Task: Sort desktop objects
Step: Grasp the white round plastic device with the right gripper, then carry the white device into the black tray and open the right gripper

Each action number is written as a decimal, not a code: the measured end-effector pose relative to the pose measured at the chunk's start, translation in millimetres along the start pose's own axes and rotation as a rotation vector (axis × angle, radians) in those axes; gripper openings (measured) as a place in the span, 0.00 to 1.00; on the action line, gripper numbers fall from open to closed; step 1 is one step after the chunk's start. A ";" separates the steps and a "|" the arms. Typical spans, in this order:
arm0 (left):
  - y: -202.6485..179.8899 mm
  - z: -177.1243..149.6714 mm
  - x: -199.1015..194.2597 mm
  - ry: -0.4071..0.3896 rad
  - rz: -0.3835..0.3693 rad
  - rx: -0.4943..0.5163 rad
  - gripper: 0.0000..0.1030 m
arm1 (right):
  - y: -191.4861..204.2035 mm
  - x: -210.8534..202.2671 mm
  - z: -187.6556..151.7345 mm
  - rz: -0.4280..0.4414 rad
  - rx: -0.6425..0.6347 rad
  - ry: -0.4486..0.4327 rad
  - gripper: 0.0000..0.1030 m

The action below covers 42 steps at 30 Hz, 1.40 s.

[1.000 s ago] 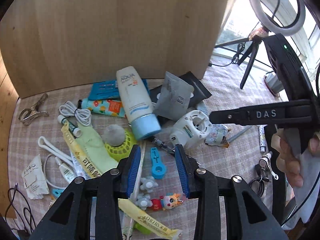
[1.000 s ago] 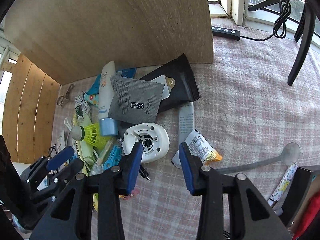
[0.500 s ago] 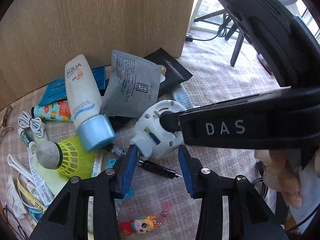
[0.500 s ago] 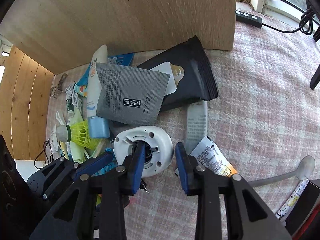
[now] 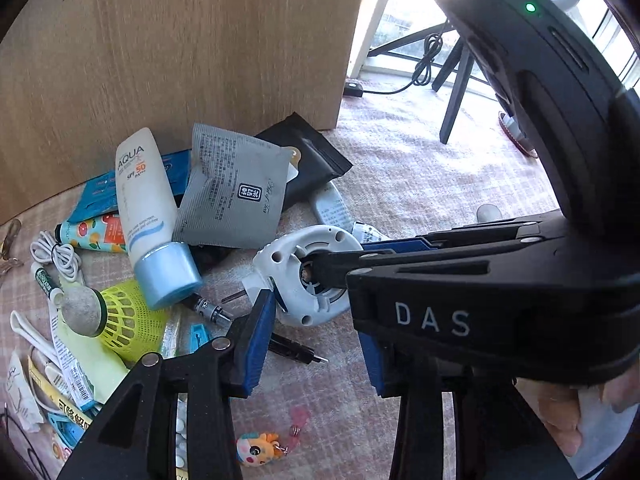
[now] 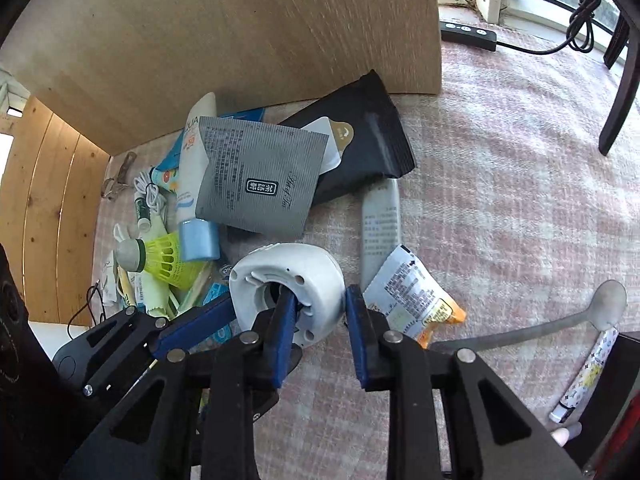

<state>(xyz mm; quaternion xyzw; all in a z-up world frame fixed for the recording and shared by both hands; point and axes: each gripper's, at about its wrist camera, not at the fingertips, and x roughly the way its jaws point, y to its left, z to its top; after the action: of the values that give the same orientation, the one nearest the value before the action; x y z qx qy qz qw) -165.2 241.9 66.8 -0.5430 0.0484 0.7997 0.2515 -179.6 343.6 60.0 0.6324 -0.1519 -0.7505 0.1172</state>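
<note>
1. Right wrist view: the right gripper (image 6: 318, 316) has been closing. One finger is now pushed into the central hole of the white round casing (image 6: 296, 276), the other set against its outer wall, so the casing is pinched and appears ready for lifting out of the clutter.
2. The left gripper (image 5: 316, 344), spread and holding nothing, has been brought in just beside the casing (image 5: 296, 264), its jaws narrowing slightly.
3. The casing sits on the checked cloth (image 6: 500, 184), just below the grey sachet (image 6: 260, 176) and beside the yellow shuttlecock (image 6: 160, 258).
</note>
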 end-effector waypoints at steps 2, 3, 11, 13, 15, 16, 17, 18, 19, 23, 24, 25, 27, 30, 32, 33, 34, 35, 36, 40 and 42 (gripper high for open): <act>-6.0 -1.4 -7.7 -0.012 -0.009 0.016 0.37 | -6.0 -9.0 -9.2 0.025 0.017 -0.012 0.24; -10.0 -1.9 -11.6 -0.015 -0.013 0.026 0.37 | -8.4 -14.3 -14.2 0.029 0.022 -0.019 0.24; -66.6 -5.1 -38.7 -0.062 -0.043 0.119 0.37 | -31.0 -70.6 -52.5 -0.002 0.055 -0.136 0.24; -86.5 -5.4 -43.4 -0.072 -0.068 0.144 0.37 | -49.6 -90.5 -62.3 -0.014 0.074 -0.165 0.24; -109.5 -5.9 -46.3 -0.081 -0.094 0.177 0.37 | -68.7 -110.0 -69.2 -0.026 0.101 -0.192 0.24; -121.9 -6.5 -46.8 -0.083 -0.105 0.197 0.37 | -77.0 -120.5 -73.1 -0.031 0.119 -0.205 0.24; -134.0 -7.1 -46.0 -0.083 -0.116 0.216 0.37 | -86.2 -127.9 -78.9 -0.036 0.138 -0.214 0.24; -146.6 -7.2 -44.8 -0.083 -0.129 0.233 0.37 | -96.0 -134.6 -85.3 -0.043 0.159 -0.223 0.24; -159.4 -7.5 -43.7 -0.081 -0.142 0.249 0.37 | -104.6 -139.2 -90.6 -0.050 0.180 -0.233 0.24; -211.1 -12.6 -35.6 -0.063 -0.201 0.318 0.37 | -146.9 -159.0 -117.0 -0.107 0.246 -0.270 0.24; -223.5 -13.9 -32.5 -0.054 -0.213 0.333 0.37 | -157.5 -163.5 -124.0 -0.116 0.266 -0.274 0.24; -235.5 -15.3 -29.3 -0.046 -0.223 0.348 0.37 | -168.4 -167.7 -130.6 -0.122 0.286 -0.275 0.24; -257.7 -18.9 -24.0 -0.034 -0.236 0.380 0.37 | -188.1 -176.3 -143.6 -0.129 0.328 -0.278 0.24; -283.8 -22.5 -18.2 -0.020 -0.249 0.420 0.37 | -209.7 -186.9 -159.8 -0.143 0.375 -0.287 0.24; -296.6 -23.6 -16.8 -0.011 -0.254 0.440 0.37 | -218.8 -193.8 -168.5 -0.156 0.393 -0.295 0.24; -301.7 -24.1 -16.4 -0.007 -0.253 0.450 0.37 | -221.9 -195.8 -171.6 -0.161 0.400 -0.298 0.24; -306.2 -24.8 -16.3 -0.003 -0.251 0.459 0.37 | -225.1 -197.6 -173.8 -0.160 0.404 -0.297 0.24; -308.4 -26.2 -16.1 0.004 -0.246 0.461 0.37 | -227.5 -198.8 -175.1 -0.153 0.402 -0.294 0.26; -309.9 -27.2 -15.7 0.010 -0.244 0.463 0.37 | -228.9 -200.3 -176.1 -0.151 0.396 -0.292 0.29; -301.6 -30.2 -18.7 0.005 -0.213 0.456 0.37 | -227.8 -209.3 -179.4 -0.192 0.391 -0.322 0.47; -291.4 -29.3 -21.7 0.003 -0.203 0.439 0.37 | -225.6 -210.6 -178.1 -0.190 0.389 -0.325 0.49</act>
<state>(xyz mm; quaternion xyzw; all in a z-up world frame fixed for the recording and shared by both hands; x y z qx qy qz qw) -1.8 477.3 131.3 -0.4784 0.1667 0.7400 0.4425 35.8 615.9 140.1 0.5258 -0.2500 -0.8064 -0.1035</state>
